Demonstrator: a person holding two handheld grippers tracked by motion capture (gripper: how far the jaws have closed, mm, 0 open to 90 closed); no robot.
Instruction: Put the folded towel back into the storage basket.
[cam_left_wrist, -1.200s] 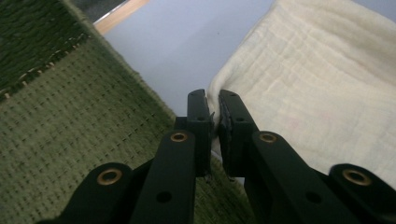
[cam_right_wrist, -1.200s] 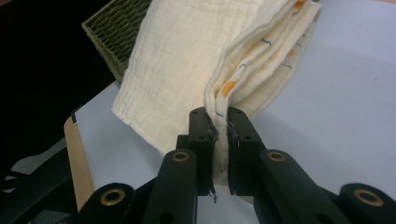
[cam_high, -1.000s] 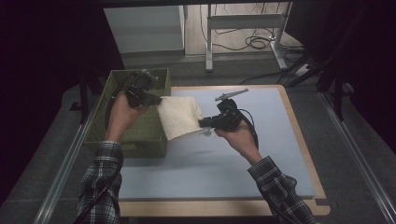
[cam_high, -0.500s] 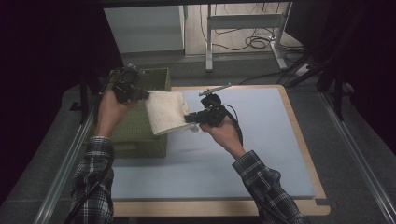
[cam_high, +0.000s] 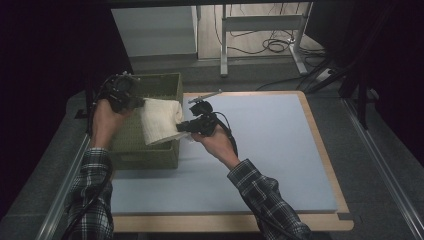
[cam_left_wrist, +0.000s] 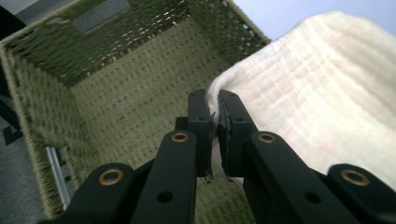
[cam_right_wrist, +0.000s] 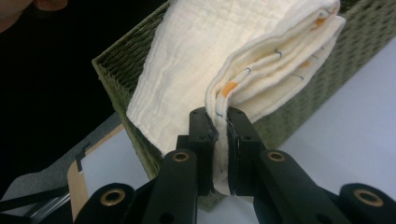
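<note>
High view: folded cream cloth (cam_high: 160, 120) hangs between the two grippers, over the right-hand rim of the green woven basket (cam_high: 150, 150), partly above its inside. Left gripper (cam_high: 141, 103) pinches the cloth's far-left corner; right gripper (cam_high: 181, 127) pinches the near-right edge. Cloth spans the gap between them, sagging slightly.

Left gripper view: jaws nearly closed, thin cloth (cam_left_wrist: 322, 93) edge clamped between the pads, rest of the cloth spreads to the right of the jaws. Basket (cam_left_wrist: 107, 93) interior lies straight ahead and below, bare woven floor.

Right gripper view: jaws closed down on the folded layers of the cloth (cam_right_wrist: 224, 56), several plies with orange and dark marks at the fold edges rising just above the jaw tips. Basket (cam_right_wrist: 327, 60) wall directly behind the cloth, blue mat (cam_right_wrist: 345, 135) to the right of the jaws.

Mat sits on a wood-edged table (cam_high: 325, 150), well right of both grippers.
</note>
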